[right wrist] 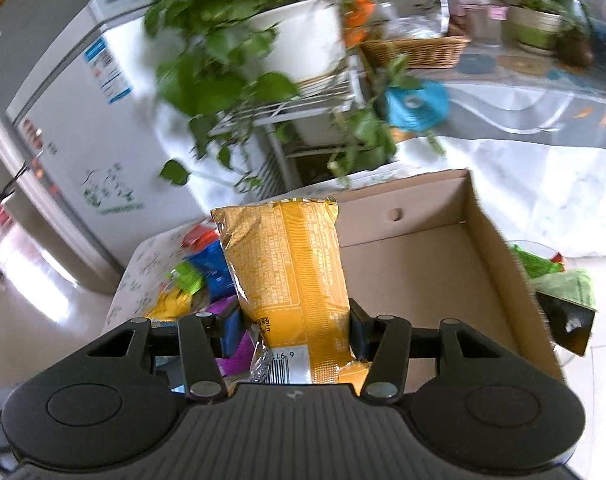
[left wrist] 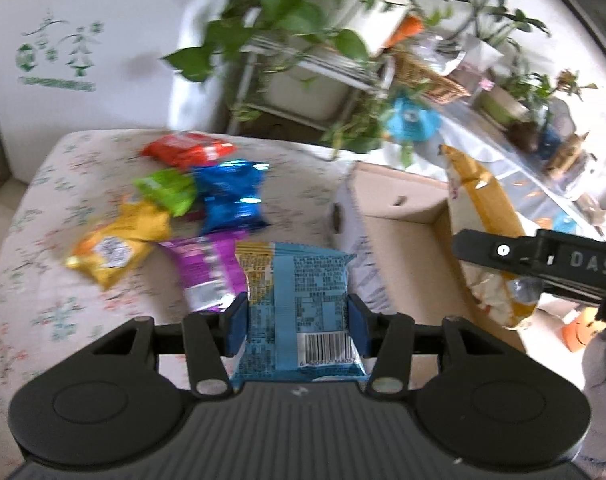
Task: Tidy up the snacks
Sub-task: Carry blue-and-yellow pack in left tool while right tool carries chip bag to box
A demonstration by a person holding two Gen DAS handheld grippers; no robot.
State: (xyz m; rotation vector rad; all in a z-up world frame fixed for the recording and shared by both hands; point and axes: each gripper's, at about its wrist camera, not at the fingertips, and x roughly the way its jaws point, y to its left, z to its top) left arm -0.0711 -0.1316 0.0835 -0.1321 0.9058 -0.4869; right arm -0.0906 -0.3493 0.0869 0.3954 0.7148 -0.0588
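Our left gripper (left wrist: 298,326) clamps the blue packet (left wrist: 299,300) and our right gripper (right wrist: 291,330) the yellow bag (right wrist: 291,272), the cardboard box (right wrist: 443,280) lying ahead-right, nearer our right hand.

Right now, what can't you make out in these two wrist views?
- Left wrist view: the light blue packet, held in the left gripper, hides the cloth under it; its lower edge is cut off by the gripper body.
- Left wrist view: the loose snack packets are motion-blurred, print unreadable.
- Right wrist view: the yellow bag in the right gripper covers part of the cardboard box floor.
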